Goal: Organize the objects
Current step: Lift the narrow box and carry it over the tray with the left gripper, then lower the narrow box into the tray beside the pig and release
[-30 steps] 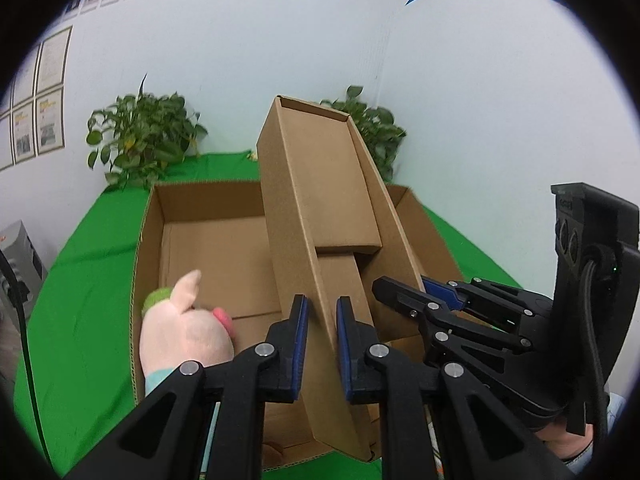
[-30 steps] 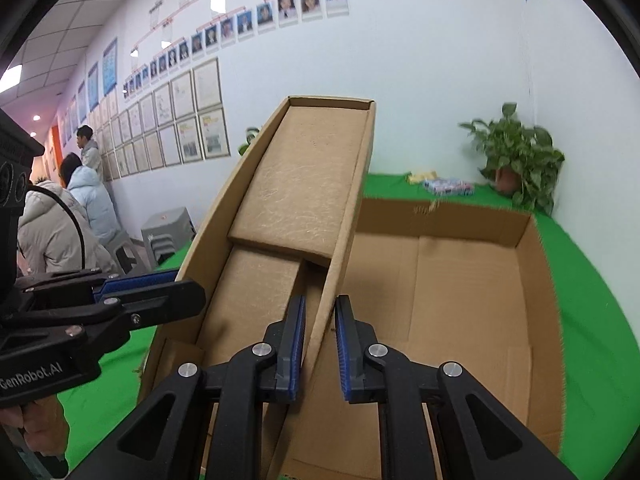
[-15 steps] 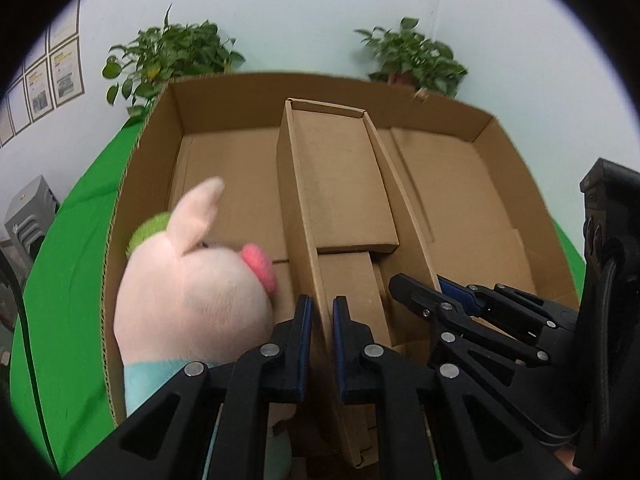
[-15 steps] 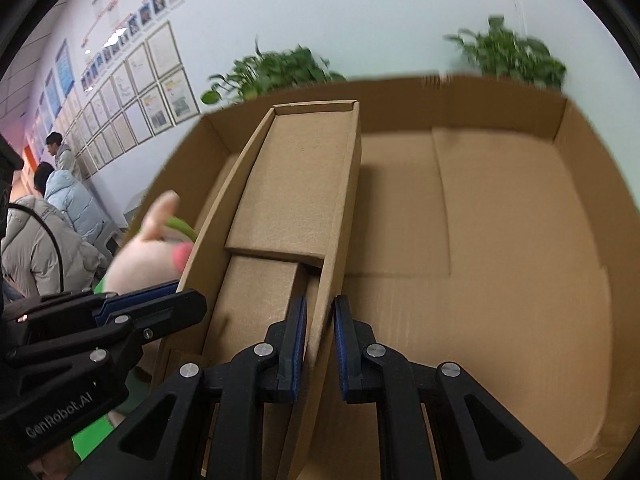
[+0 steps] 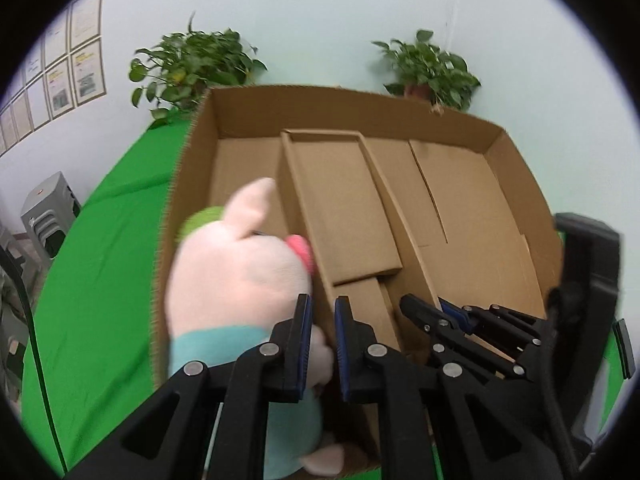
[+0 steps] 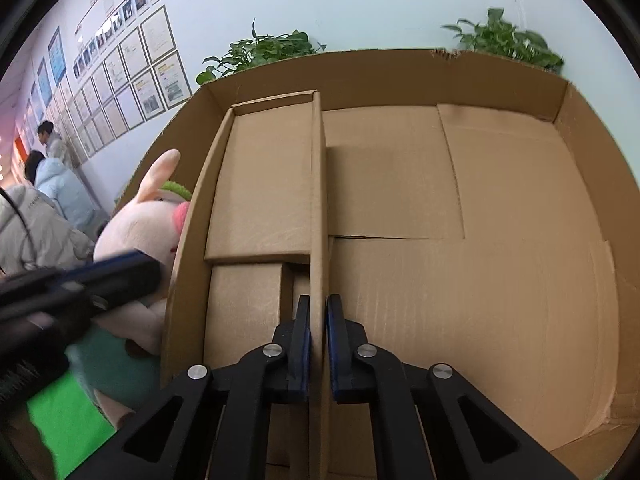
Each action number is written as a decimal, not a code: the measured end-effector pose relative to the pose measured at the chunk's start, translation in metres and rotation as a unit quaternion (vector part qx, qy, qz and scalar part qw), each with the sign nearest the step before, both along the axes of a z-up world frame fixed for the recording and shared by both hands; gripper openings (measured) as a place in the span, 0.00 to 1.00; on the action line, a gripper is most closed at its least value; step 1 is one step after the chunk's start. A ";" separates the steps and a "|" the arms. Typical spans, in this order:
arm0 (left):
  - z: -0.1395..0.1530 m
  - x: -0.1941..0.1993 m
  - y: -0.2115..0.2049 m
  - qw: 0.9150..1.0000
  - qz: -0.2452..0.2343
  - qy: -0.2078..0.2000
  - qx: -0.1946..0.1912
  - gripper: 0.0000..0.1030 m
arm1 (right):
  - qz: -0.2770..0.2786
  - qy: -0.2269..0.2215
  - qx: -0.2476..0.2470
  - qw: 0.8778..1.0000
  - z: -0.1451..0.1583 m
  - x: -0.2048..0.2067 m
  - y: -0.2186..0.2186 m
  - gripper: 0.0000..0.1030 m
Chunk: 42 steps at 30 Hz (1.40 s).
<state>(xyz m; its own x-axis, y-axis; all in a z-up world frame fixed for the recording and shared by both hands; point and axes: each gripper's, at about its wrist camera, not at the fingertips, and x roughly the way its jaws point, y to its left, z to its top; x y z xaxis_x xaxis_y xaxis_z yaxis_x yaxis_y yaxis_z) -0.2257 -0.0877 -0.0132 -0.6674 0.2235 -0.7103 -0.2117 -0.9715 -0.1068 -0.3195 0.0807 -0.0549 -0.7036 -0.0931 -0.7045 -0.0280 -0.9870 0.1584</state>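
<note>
Cardboard, a narrow brown inner tray (image 6: 264,184) lying in the left part of a wide shallow carton (image 6: 520,264), left gripper (image 5: 320,312) clamped on its left wall, right gripper (image 6: 318,312) on its right wall, pink plush pig (image 5: 236,276) (teal shirt) just left of it.

1. Nothing here can be read.
2. The framed white sheets (image 6: 160,76) hung in rows on the pale wall carry print, but it is far too small and blurred to make out.
3. The brown cardboard box (image 6: 520,76) shows no printing on its walls.
</note>
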 end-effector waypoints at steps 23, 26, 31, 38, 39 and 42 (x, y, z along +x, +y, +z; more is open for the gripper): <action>0.015 0.056 -0.022 0.992 0.051 0.109 -0.028 0.57 | -0.017 0.001 -0.022 1.000 0.016 -0.013 -0.029 0.45; 0.024 0.069 -0.022 0.989 0.061 0.134 -0.019 0.65 | -0.009 0.050 -0.002 0.999 0.039 0.018 -0.029 0.89; 0.039 0.102 -0.010 0.982 0.075 0.171 -0.028 0.79 | -0.007 0.099 0.010 0.995 0.057 0.127 0.002 0.99; 0.046 0.152 0.021 0.980 0.067 0.188 -0.022 0.79 | -0.052 0.117 0.019 0.992 0.066 0.241 0.044 1.00; 0.047 0.158 0.023 0.980 0.062 0.189 -0.015 0.79 | -0.056 0.118 0.017 0.991 0.067 0.249 0.047 1.00; 0.051 0.174 0.030 0.980 0.043 0.197 -0.004 0.79 | -0.059 0.121 0.024 0.991 0.070 0.282 0.055 1.00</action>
